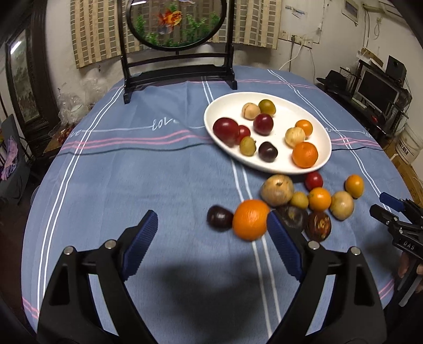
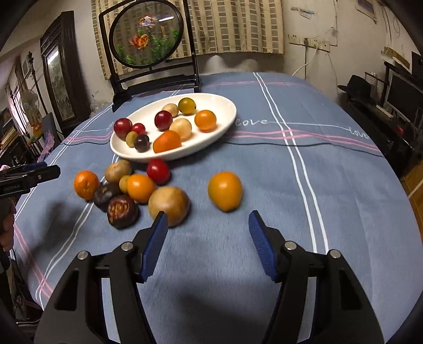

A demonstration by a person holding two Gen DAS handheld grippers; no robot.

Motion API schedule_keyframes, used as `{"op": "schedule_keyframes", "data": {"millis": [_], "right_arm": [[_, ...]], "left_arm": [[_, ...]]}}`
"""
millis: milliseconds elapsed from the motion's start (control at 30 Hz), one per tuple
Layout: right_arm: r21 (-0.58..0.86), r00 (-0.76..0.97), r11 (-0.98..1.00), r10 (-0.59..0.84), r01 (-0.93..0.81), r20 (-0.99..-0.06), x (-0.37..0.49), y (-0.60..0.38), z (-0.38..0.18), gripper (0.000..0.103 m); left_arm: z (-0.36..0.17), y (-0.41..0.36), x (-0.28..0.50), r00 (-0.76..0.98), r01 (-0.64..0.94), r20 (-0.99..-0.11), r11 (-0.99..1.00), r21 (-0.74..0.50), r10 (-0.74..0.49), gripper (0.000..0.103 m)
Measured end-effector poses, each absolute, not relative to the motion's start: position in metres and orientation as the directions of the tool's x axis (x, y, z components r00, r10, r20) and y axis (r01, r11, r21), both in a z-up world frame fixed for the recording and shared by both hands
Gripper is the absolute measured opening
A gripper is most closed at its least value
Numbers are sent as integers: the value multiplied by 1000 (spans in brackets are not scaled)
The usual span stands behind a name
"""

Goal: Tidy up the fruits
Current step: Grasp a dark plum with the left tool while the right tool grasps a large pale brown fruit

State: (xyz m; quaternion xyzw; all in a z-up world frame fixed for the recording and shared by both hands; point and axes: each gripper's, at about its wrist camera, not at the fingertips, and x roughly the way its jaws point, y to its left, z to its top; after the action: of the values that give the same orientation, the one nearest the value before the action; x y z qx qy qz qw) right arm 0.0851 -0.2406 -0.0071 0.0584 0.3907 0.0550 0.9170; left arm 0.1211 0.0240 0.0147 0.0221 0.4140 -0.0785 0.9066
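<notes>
A white oval plate holds several small fruits. Several more fruits lie on the blue cloth in front of it. My left gripper is open and empty; a big orange and a dark plum lie just ahead, the orange close to the right finger. My right gripper is open and empty. An orange fruit lies just beyond its fingertips and a tan round fruit sits by its left finger. The right gripper also shows at the left wrist view's right edge.
A framed round goldfish screen stands at the table's far side behind the plate. A black cable runs across the cloth right of the plate. The round table's edges drop off left and right; furniture and monitors stand beyond.
</notes>
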Motion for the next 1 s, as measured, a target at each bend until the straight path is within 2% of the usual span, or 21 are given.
{"op": "schedule_keyframes", "data": {"millis": [367, 900, 967, 1000], "right_arm": [[132, 660, 989, 138, -60, -738, 75, -235, -19, 64], [113, 640, 988, 152, -102, -753, 84, -220, -25, 64], [120, 633, 988, 156, -100, -758, 85, -221, -26, 64], [124, 632, 987, 158, -97, -759, 86, -222, -27, 64]], "left_arm": [[-8, 40, 107, 612, 141, -783, 990, -23, -106, 87], [-37, 29, 131, 572, 184, -819, 980, 74, -46, 86], [-40, 24, 135, 568, 201, -822, 976, 85, -46, 83], [-43, 20, 139, 560, 213, -827, 973, 88, -48, 74]]}}
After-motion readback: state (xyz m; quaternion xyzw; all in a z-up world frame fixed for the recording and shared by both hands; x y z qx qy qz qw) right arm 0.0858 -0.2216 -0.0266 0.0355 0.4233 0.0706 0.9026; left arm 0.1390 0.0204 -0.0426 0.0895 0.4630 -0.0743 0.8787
